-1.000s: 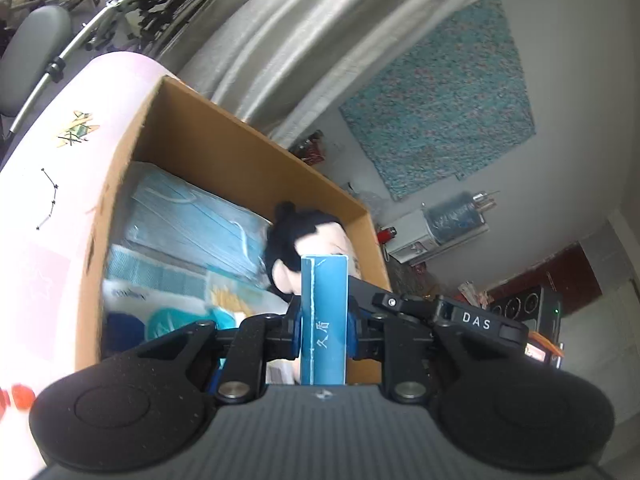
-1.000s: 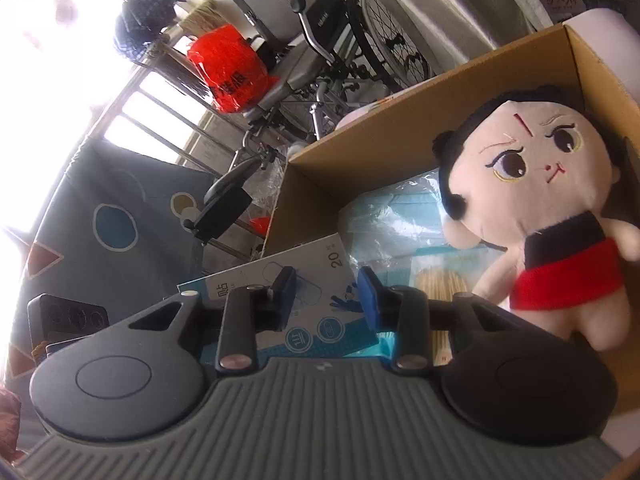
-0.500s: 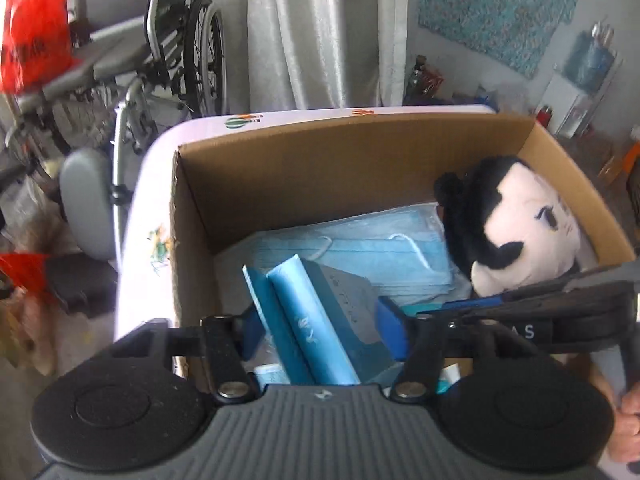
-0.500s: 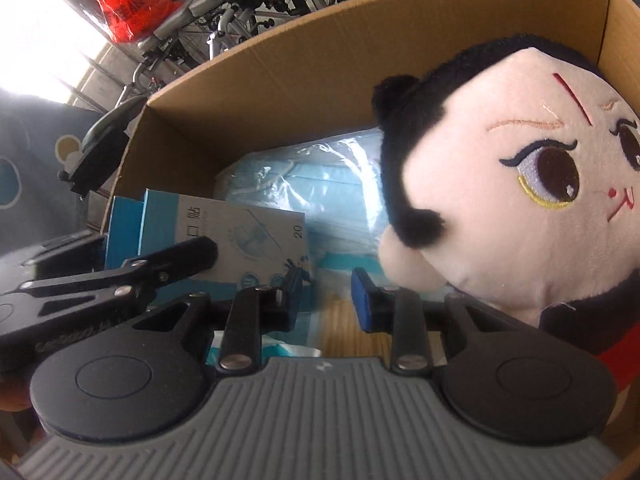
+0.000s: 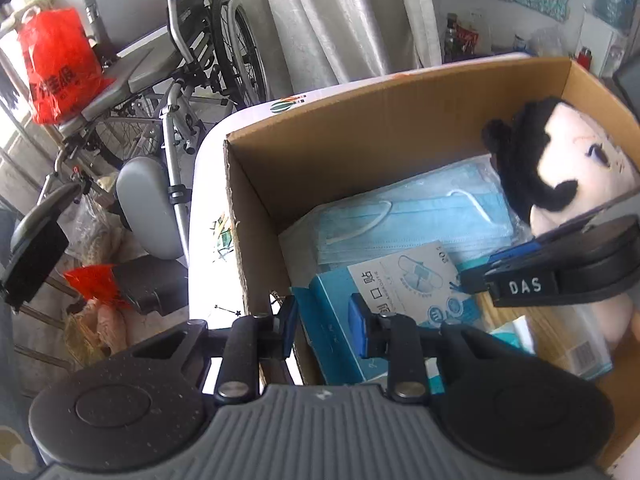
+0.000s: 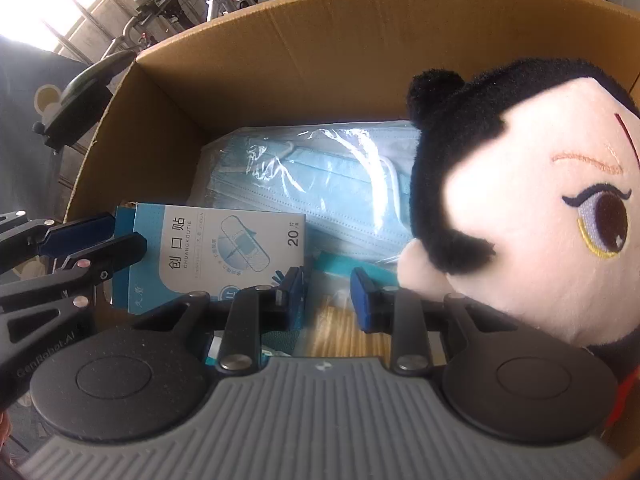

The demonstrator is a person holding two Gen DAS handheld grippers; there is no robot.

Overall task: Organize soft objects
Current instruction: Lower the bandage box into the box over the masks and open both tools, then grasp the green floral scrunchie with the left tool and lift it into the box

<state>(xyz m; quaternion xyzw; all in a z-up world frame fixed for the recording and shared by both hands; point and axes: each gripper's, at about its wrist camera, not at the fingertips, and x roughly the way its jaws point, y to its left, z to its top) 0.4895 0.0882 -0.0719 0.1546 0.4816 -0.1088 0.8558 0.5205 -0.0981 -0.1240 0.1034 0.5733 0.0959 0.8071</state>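
A cardboard box (image 5: 360, 120) (image 6: 320, 40) holds a pack of blue face masks (image 5: 416, 220) (image 6: 320, 184), a blue bandage box (image 5: 400, 284) (image 6: 224, 248) and a plush doll with black hair (image 5: 576, 168) (image 6: 540, 208). My left gripper (image 5: 322, 330) is open at the box's left wall, its jaws astride the bandage box's edge, which lies in the cardboard box. My right gripper (image 6: 326, 294) is open and empty inside the box, beside the doll's head. Each gripper shows in the other's view, the right gripper (image 5: 560, 272) and the left gripper (image 6: 72, 256).
The box stands on a white table (image 5: 208, 184). A wheelchair (image 5: 180, 80) with a red bag (image 5: 56, 64) stands left of the table. A pack of wooden sticks (image 6: 344, 332) lies under my right gripper. Curtains hang behind.
My left gripper has opened and let go of the bandage box, which now lies flat in the cardboard box. My right gripper has moved deeper into the box, closer to the doll.
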